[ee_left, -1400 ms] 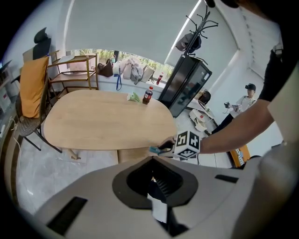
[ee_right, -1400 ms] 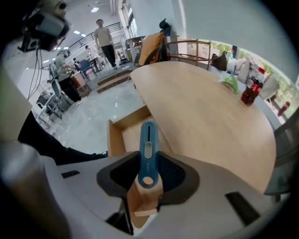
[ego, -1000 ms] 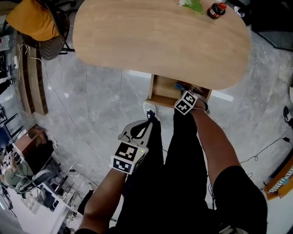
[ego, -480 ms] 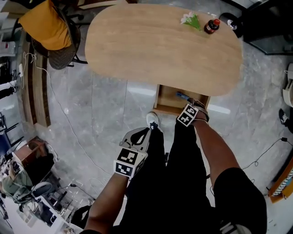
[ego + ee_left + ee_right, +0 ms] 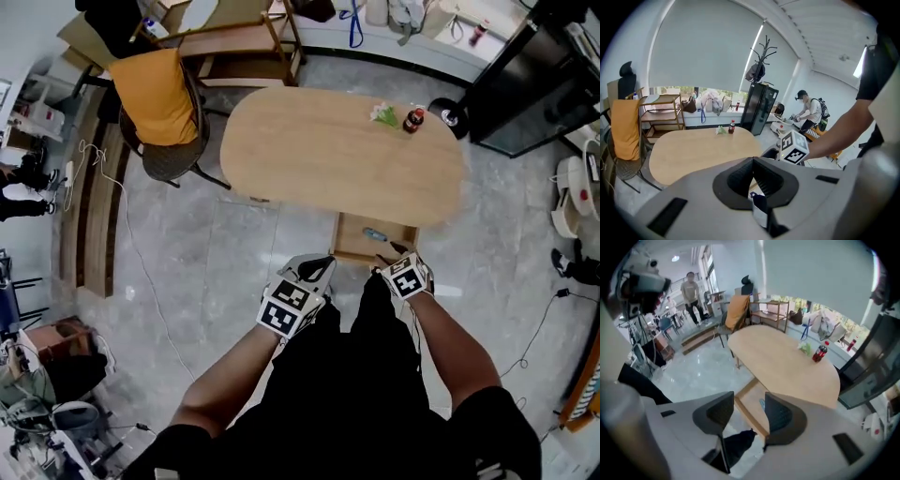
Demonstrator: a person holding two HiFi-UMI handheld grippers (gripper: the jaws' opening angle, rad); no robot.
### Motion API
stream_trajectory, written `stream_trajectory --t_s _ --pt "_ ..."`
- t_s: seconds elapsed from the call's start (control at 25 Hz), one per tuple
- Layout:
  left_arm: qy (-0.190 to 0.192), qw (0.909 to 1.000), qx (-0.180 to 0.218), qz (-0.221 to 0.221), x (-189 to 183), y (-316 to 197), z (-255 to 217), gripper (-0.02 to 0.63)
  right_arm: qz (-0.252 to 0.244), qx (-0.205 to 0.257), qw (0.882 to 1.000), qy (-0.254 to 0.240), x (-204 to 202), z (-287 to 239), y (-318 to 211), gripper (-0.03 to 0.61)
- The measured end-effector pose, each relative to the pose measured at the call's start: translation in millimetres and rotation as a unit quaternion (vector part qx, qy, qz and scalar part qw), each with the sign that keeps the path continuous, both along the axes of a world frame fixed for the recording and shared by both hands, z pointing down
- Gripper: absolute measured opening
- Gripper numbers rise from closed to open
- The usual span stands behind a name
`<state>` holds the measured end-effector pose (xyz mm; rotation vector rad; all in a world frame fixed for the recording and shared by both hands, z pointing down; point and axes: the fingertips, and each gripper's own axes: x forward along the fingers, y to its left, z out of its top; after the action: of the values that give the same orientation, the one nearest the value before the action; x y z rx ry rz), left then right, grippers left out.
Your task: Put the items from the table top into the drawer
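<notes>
The oval wooden tabletop (image 5: 319,150) fills the middle of the room, bare except at its far right end. Under its near right edge the drawer (image 5: 349,240) is pulled open toward the person, who stands just in front of it. The left hand-held gripper (image 5: 315,266) hangs just left of the drawer with its jaws pressed together and nothing in them. The right hand-held gripper (image 5: 386,264) sits at the drawer's near edge with its jaws spread wide and nothing between them. A small dark bottle with a red cap (image 5: 413,120) stands on the far right of the tabletop, with a green and white sprig (image 5: 383,114) just beside it on the left, and a small blue item (image 5: 374,234) lies inside the drawer. The step in hand looks like the gap between deliveries. The next move probably calls for a long reach across the tabletop to the bottle or sprig, with open jaws.
</notes>
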<state>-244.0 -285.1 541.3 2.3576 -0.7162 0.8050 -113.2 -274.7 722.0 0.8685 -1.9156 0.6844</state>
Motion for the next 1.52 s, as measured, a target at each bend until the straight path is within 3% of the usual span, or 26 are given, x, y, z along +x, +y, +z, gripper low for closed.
stream_trajectory --t_s 0.08,0.2,0.36,0.48,0.68,0.88,1.08,1.28,1.52 --pt "0.019 0.9995 0.022 0.010 1.4 -2.5 -19.1 0.002 0.042 0.047 0.997 -0.049 -8.4 -56.1 -4.7 0.111" --pt "0.050 0.9976 0.046 0.015 1.9 -1.6 -43.1 0.002 0.101 0.113 0.983 -0.107 -13.5 -136.3 -1.7 0.026" --pt "0.065 0.9960 0.060 0.014 -3.5 13.5 -68.6 0.002 0.170 0.169 0.952 -0.192 -14.8 -216.3 18.9 0.003" --pt "0.078 0.9942 0.073 0.010 0.9 28.7 -86.5 0.002 0.183 0.196 0.935 -0.233 -4.9 -256.8 40.1 0.003" --pt "0.085 0.9916 0.097 0.002 10.2 65.0 -107.8 0.002 0.154 0.221 0.936 -0.228 10.6 -287.6 86.0 0.003" --pt "0.098 0.9874 0.116 -0.044 17.4 97.8 -121.7 0.002 0.134 0.252 0.930 -0.230 34.8 -308.8 133.9 0.003" --pt "0.109 0.9848 0.125 -0.051 55.9 156.5 -147.9 0.002 0.116 0.272 0.929 -0.224 65.3 -328.4 190.2 0.003" --pt "0.111 0.9814 0.144 -0.062 75.6 209.8 -162.2 0.002 0.114 0.266 0.921 -0.261 79.2 -328.2 239.5 0.003" --pt "0.090 0.9846 0.141 -0.051 67.3 248.0 -161.5 0.002 0.114 0.265 0.916 -0.278 67.4 -333.4 278.6 0.003"
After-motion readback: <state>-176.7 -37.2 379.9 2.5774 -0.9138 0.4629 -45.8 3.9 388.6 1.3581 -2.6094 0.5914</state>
